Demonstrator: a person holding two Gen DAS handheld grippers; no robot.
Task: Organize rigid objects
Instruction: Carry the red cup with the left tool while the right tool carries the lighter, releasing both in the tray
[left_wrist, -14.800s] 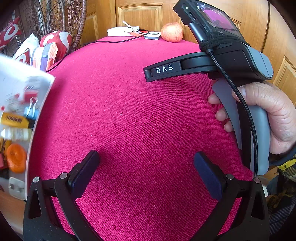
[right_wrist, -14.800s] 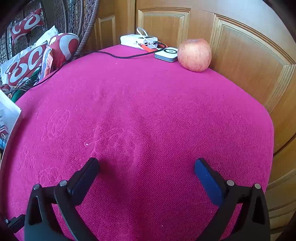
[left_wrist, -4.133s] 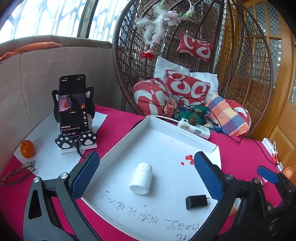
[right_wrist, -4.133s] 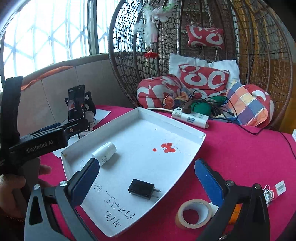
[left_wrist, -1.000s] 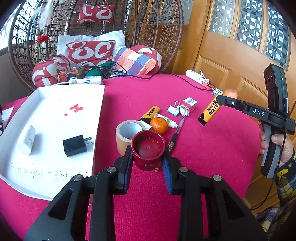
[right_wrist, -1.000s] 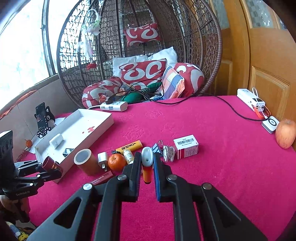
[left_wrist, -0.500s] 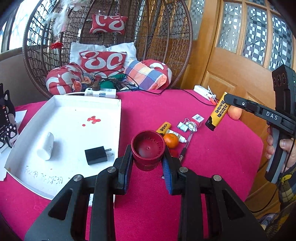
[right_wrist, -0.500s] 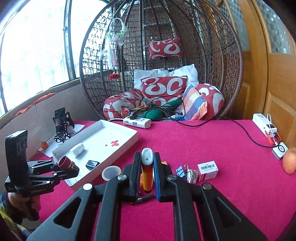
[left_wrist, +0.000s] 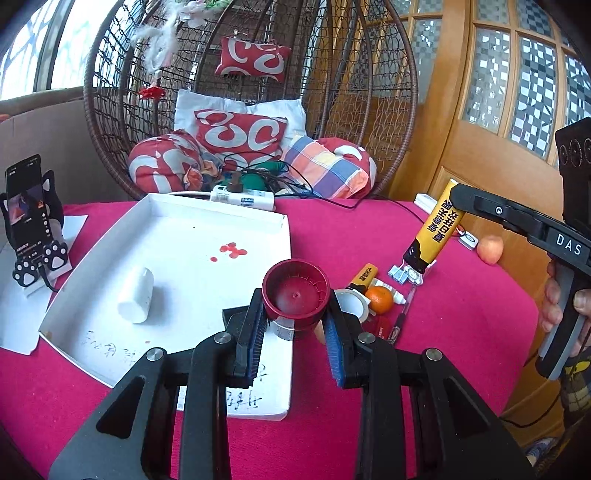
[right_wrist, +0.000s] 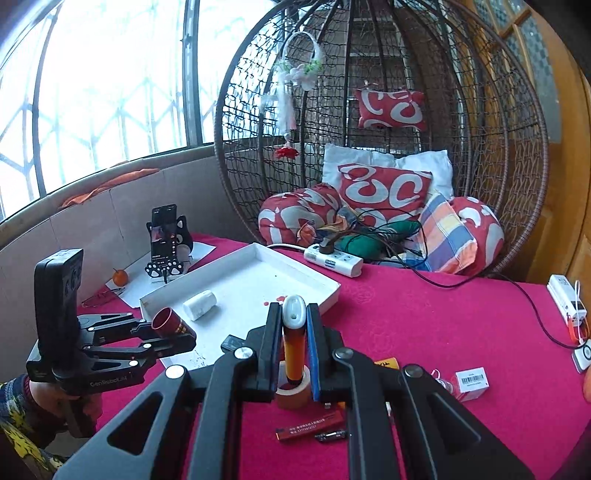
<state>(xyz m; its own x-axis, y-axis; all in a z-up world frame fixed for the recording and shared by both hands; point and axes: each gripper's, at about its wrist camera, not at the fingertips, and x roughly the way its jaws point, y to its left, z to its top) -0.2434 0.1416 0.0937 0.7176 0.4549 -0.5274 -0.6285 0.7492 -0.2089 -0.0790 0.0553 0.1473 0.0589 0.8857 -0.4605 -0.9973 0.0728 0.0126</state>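
My left gripper (left_wrist: 295, 314) is shut on a dark red round cup (left_wrist: 295, 293), held in the air over the near right corner of the white tray (left_wrist: 280, 223). The cup (right_wrist: 168, 323) also shows in the right wrist view, in the left gripper (right_wrist: 173, 332). My right gripper (right_wrist: 293, 325) is shut on a yellow and black tube with a white cap (right_wrist: 294, 334); that tube (left_wrist: 434, 230) hangs above the table to the right of the tray. In the tray lie a white bottle (left_wrist: 136, 295) and a black charger (right_wrist: 232, 342), mostly hidden.
On the red cloth right of the tray lie a tape roll (right_wrist: 293, 393), an orange (left_wrist: 380, 299), a yellow tube (left_wrist: 364, 277), binder clips (left_wrist: 406, 275), a pen (left_wrist: 402, 314), a white box (right_wrist: 471, 382) and a red stick (right_wrist: 310, 428). A phone on a stand (left_wrist: 27, 206) stands left. A power strip (right_wrist: 332, 260) lies behind the tray.
Both grippers have risen and swung left toward the tray, each keeping its grip. The red cup now hangs over the tray's corner and covers the charger.
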